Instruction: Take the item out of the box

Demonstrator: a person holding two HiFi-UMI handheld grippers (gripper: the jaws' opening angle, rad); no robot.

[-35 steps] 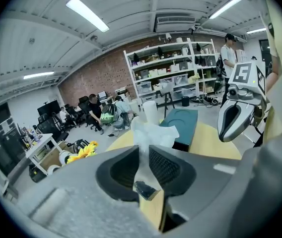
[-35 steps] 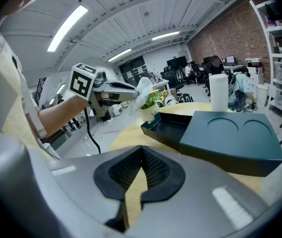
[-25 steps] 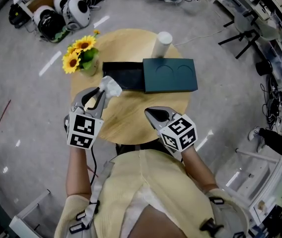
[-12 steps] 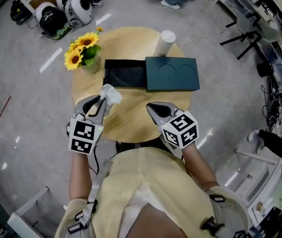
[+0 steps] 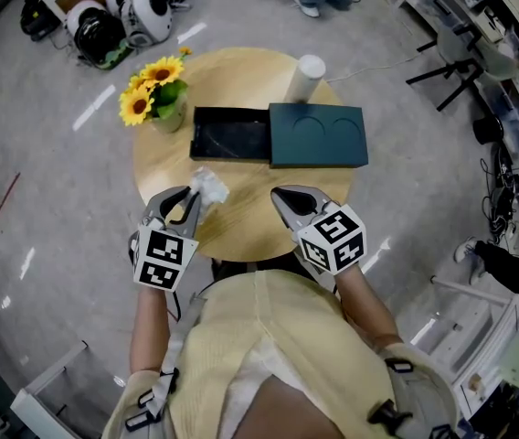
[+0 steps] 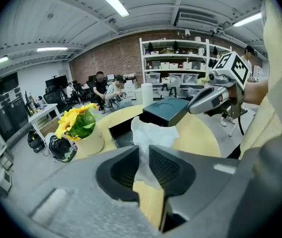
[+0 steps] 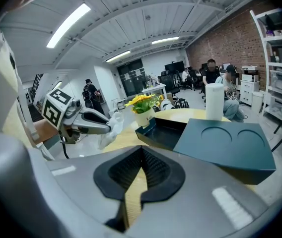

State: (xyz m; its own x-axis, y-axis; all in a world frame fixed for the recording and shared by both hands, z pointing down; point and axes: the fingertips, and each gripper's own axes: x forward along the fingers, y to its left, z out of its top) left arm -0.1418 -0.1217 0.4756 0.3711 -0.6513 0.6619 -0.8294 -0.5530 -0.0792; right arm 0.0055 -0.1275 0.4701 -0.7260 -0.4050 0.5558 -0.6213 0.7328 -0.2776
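A white crumpled paper-like item [image 5: 208,187] [image 6: 152,133] [image 7: 108,128] is pinched between the jaws of my left gripper [image 5: 193,200] [image 6: 144,157], low over the near left part of the round wooden table [image 5: 241,227]. The open black box [image 5: 230,135] [image 6: 121,133] [image 7: 163,128] lies behind it, with its dark green lid [image 5: 319,135] [image 6: 166,110] [image 7: 225,140] beside it on the right. My right gripper [image 5: 289,199] [image 7: 141,170] hovers over the table's near right part, jaws together with nothing between them.
A cream pot of sunflowers [image 5: 157,94] [image 6: 81,128] stands at the table's left edge. A white cylinder [image 5: 303,76] [image 7: 214,100] stands at the back by the lid. Helmets [image 5: 122,16] lie on the floor beyond the table. Shelves and people fill the room behind.
My left gripper has drawn back toward the person and slightly right with the white item, farther from the box. The right gripper has barely moved.
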